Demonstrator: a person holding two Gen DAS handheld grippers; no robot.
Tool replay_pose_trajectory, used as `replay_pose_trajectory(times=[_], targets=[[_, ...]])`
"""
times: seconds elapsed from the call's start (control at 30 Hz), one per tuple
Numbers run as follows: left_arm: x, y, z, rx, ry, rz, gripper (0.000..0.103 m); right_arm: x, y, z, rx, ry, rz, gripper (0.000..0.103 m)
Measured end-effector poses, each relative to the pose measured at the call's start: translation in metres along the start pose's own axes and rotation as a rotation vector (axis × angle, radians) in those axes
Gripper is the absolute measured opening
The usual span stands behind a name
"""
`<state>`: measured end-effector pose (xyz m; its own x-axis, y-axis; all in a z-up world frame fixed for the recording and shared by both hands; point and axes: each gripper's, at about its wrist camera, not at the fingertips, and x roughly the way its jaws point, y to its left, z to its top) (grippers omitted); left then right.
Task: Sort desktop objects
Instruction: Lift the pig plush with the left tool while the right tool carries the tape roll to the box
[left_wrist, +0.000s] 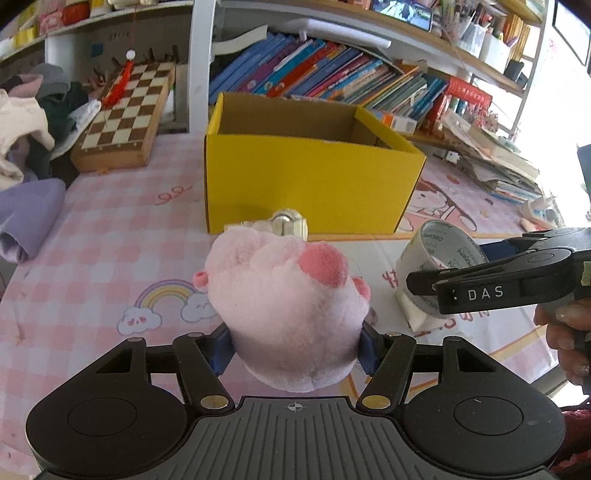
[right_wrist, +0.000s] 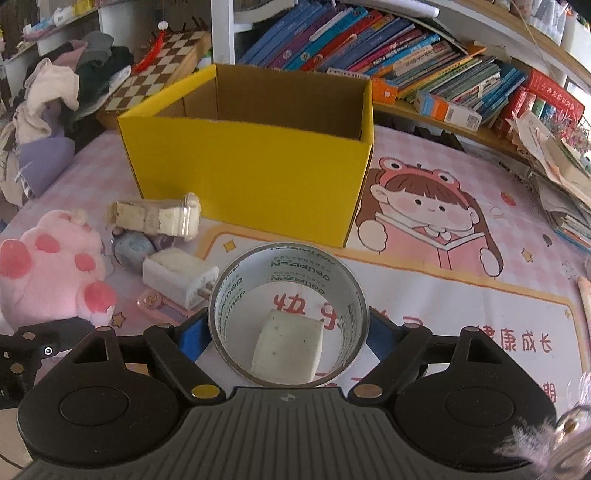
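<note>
Left wrist view: the left gripper (left_wrist: 295, 347) is clamping its blue pads on the pink plush paw (left_wrist: 288, 310), toes pointing toward the yellow box (left_wrist: 310, 184); a strip of pink tablecloth (left_wrist: 110, 240) is lying open between them. The right gripper (right_wrist: 288, 332) is gripping the tape roll (right_wrist: 288, 314) (core axis along the fingers, opening facing the camera). A white charger (right_wrist: 181, 277) is lying left of the roll.

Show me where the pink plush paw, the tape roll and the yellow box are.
pink plush paw (left_wrist: 288, 306), left wrist view, on its fuzzy middle.
tape roll (right_wrist: 288, 264), right wrist view, on its printed inner wall.
yellow box (right_wrist: 251, 177), right wrist view, on its front wall.
</note>
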<state>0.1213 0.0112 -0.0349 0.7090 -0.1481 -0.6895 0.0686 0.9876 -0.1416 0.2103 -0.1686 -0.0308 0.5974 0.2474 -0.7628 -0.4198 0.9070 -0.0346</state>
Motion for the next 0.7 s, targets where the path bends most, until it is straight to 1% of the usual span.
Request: replay_pose_trajectory(times=[0.4,0.7], targets=[[-0.016,-0.009,0.022,0.068,-0.080,0.003,0.064,-0.021,-0.003,0.015,-0.010,-0.081,0.013,0.084],[-0.022,-0.014,0.042,0.098,-0.133,0.025,0.064,-0.031,-0.006,0.037,-0.057,-0.157,0.043,0.084]])
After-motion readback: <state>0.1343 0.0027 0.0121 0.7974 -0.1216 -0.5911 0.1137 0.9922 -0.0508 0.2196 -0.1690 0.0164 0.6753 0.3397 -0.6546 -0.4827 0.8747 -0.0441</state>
